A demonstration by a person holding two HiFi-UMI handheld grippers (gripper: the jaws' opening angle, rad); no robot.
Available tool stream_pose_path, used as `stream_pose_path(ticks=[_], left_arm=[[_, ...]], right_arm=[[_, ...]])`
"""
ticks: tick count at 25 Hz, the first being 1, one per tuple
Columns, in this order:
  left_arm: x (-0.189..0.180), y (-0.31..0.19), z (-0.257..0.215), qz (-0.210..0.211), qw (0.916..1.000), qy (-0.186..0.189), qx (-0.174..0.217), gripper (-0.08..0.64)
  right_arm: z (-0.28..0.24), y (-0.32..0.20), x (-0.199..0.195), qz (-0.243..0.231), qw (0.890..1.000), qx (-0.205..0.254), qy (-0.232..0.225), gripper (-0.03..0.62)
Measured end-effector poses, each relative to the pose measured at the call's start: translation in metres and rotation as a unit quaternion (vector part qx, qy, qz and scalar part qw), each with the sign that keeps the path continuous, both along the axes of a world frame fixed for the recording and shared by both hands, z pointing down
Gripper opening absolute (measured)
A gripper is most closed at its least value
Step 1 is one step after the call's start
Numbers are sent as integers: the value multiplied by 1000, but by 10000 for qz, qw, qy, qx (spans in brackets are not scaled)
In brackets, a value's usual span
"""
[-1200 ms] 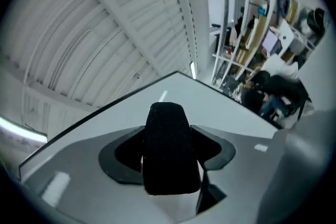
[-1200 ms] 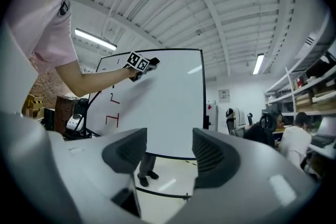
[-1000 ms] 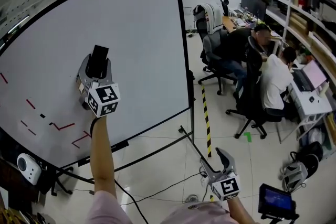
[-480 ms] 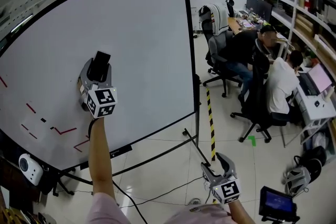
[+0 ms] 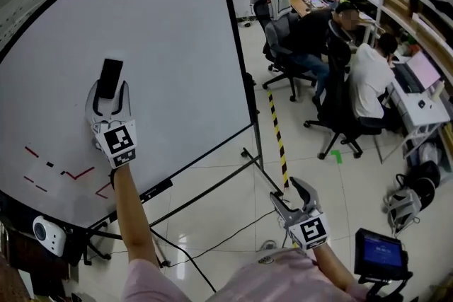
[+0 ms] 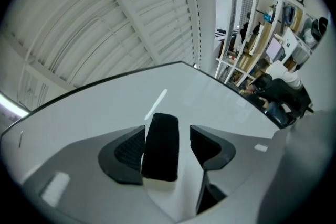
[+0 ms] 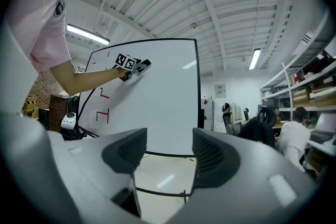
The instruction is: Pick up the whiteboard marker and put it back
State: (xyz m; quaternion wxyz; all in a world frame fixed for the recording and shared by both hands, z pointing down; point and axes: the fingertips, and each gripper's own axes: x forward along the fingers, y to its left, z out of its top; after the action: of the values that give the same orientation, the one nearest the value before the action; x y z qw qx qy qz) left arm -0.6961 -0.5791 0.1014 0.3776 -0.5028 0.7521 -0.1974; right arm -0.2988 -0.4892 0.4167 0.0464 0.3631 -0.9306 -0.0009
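My left claw point(image 5: 107, 92) is up at the whiteboard point(image 5: 170, 39) and is clamped on a black block point(image 5: 110, 78) with a pale underside (it looks more like an eraser than a pen to me). In the left gripper view the block stands upright between the jaws. It is tight against the left pad point(image 6: 130, 150), and a thin strip of board shows along the right pad point(image 6: 202, 145). Its dark end pokes out past the claw tips toward the board. Red marks point(image 5: 85, 172) are drawn on the board, below and a little left of that claw.

My right claw point(image 5: 290, 194) hangs low over the tiled floor point(image 5: 233, 187), well apart from the board. Its jaws are partway apart with nothing between them, and the right gripper view looks straight through the gap to the board's stand.

Off to the right, two people point(image 5: 368, 74) sit on office chairs at a desk point(image 5: 425, 109). Yellow-and-black tape point(image 5: 277, 131) runs along the floor between them and the board.
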Motion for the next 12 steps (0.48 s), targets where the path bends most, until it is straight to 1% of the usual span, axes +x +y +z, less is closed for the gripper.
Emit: stream_pose_path(ticks=[3,5,7,9,10,12], left_arm=[[15,40,2,248,9992,252,186,272],[46,67,3,363,9985,343,242,272],[90,95,9,541,9972,451,261,261],[138,124,30,857,9932,749,239,150],[164,137,45,1082,9893,954,216,124],[221,164,81,1531,9789,1346,128,124]], right_arm=[[-15,5,1,-30,9999,79,-61,267],[-20,7,21,-98,9996,167,-197,267],[-21,19,51,-87,9991,237,-326,267],[-18,48,82,-22,9986,334,-397,267],[-17,63,94,-29,9982,418,-419,267],[-10,95,117,-110,9978,468,-458,267]])
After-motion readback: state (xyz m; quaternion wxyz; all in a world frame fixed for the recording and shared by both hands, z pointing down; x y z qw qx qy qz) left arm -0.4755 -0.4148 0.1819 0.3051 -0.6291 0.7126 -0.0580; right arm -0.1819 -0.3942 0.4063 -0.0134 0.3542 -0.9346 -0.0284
